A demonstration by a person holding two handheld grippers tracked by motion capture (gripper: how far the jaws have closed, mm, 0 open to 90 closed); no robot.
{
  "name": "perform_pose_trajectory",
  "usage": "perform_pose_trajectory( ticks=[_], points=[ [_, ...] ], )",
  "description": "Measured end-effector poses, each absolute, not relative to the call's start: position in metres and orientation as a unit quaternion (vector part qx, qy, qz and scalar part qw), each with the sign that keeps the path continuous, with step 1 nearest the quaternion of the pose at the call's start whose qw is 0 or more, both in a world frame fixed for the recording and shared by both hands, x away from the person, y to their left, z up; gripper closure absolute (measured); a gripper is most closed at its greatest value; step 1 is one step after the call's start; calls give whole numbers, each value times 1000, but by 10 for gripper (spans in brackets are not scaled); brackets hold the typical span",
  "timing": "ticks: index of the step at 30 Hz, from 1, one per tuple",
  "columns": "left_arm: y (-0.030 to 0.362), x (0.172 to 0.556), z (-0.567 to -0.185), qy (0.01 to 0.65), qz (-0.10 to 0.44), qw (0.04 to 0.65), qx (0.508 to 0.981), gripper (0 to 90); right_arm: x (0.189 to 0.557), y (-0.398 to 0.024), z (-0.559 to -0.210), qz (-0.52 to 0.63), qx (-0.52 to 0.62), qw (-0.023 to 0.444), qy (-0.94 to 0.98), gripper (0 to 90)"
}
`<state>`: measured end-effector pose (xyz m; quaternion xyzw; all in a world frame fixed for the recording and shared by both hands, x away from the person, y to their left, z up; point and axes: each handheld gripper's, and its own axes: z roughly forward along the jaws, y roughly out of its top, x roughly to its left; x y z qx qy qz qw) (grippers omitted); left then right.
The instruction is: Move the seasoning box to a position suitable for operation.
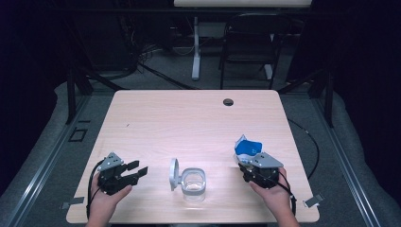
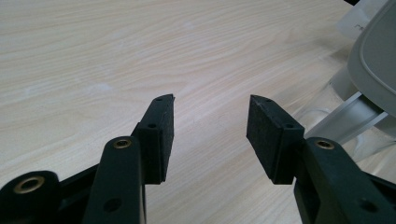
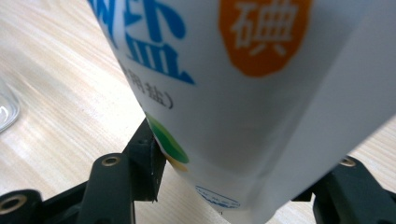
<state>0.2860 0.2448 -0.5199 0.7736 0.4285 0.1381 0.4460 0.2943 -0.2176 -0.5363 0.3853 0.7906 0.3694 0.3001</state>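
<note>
Bag (image 3: 261, 93) sits clamped between your right gripper's (image 3: 233, 186) jaws, its white face printed with blue characters, an orange badge and a green patch near the bottom edge. In the high view the bag (image 1: 248, 147) rises blue and white just beyond the right gripper (image 1: 250, 163), at the near right part of the table (image 1: 189, 118), and your hand (image 1: 274, 194) holds that gripper from below. Whether the bag's bottom touches the wood you cannot tell.

Left of it, near the table's front middle, stands a clear jar (image 1: 194, 183) with its grey lid (image 1: 174, 174) swung up on the jar's left side. The left gripper view catches that lid (image 2: 378, 60) and the glass at its right edge.

Your left gripper (image 1: 135, 172) lies at the near left, well apart from the bag, pointing toward the jar. Its jaws stand released, with bare wood between the pads (image 2: 266, 135) and nothing gripped.
</note>
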Motion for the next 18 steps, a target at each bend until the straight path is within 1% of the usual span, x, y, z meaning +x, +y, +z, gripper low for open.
perform_pose_trajectory(
  ticks=[2, 7, 15, 18],
  points=[
    [245, 286, -520, 429, 138, 445, 774, 520, 295, -216, -536, 374, 384, 294, 791, 426],
    [245, 286, -521, 428, 137, 445, 775, 520, 294, -209, -531, 368, 364, 301, 801, 425],
    [247, 287, -521, 430, 137, 443, 775, 520, 290, -194, -523, 350, 315, 299, 830, 426],
    [247, 287, -522, 431, 136, 443, 774, 520, 290, -188, -521, 350, 296, 289, 840, 426]
  ],
)
